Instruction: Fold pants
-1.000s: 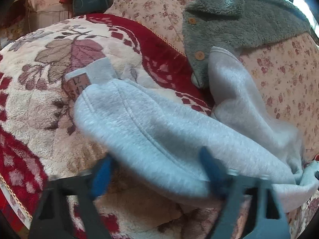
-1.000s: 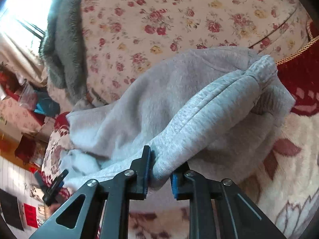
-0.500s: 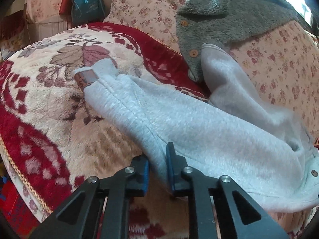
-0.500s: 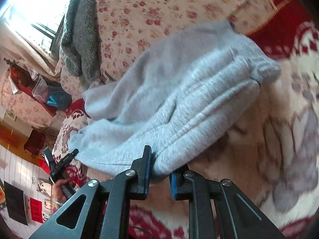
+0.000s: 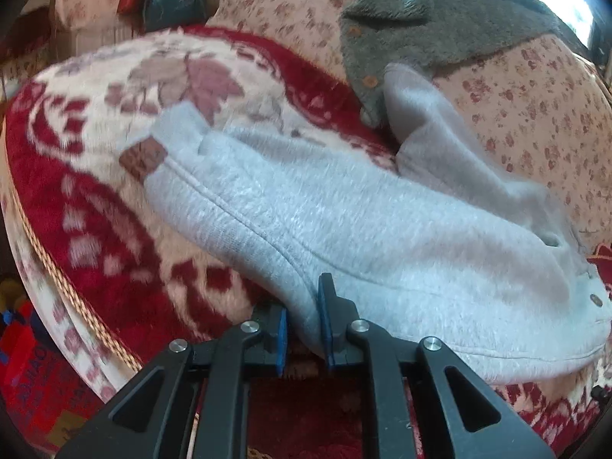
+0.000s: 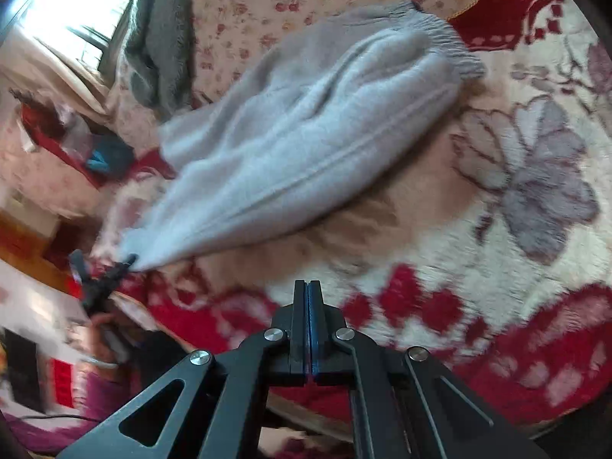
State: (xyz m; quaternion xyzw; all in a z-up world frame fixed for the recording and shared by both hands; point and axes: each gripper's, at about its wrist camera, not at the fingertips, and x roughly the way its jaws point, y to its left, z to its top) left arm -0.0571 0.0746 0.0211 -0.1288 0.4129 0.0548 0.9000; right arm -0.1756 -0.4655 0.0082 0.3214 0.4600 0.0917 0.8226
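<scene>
Lower centre, left view: left gripper (image 5: 303,327) pinches the pants (image 5: 344,225) edge.
Pants: sprawled mid-frame across the blanket (image 5: 95,229), one leg up against the sofa (image 5: 535,88).
Right gripper (image 6: 308,329): fingers pressed together, empty; it let go of the cloth it pinched half a second ago.
Advice: keep the left pinch firm, draw the seam taut, lay it flat.

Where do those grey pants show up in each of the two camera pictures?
Left wrist view: the grey pants run across the middle, their near edge pinched in the left gripper.
Right wrist view: the grey pants lie upper middle, apart from the closed, empty right gripper.
Shared landmark: the green fleece jacket behind the pants.
</scene>
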